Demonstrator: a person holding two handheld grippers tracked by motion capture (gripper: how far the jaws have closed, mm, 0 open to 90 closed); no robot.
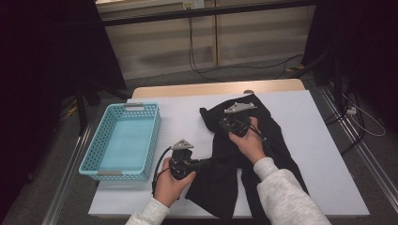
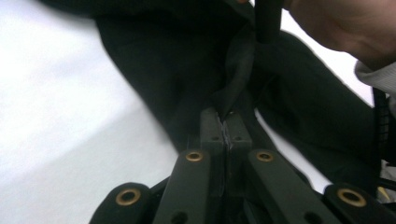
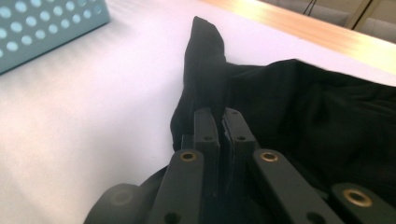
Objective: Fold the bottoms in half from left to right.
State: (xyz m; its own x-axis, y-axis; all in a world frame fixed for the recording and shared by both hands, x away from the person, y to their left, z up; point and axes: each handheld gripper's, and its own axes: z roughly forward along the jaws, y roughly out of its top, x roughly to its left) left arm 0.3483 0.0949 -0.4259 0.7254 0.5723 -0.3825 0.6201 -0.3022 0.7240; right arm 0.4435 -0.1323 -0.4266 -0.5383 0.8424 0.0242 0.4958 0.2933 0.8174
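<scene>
High view: a crumpled black cloth garment (image 1: 253, 159) lies on the white table sheet (image 1: 324, 154), right of an empty light-blue perforated plastic basket (image 1: 123, 140). Left gripper (image 2: 225, 127) and right gripper (image 3: 221, 122) each pinch a fold. No writing is legible.

A white-topped table (image 1: 319, 140) stands on grey floor (image 1: 263, 72), beige wall panels (image 1: 253, 33) far behind, dark curtains (image 1: 42, 70) left and right.
</scene>
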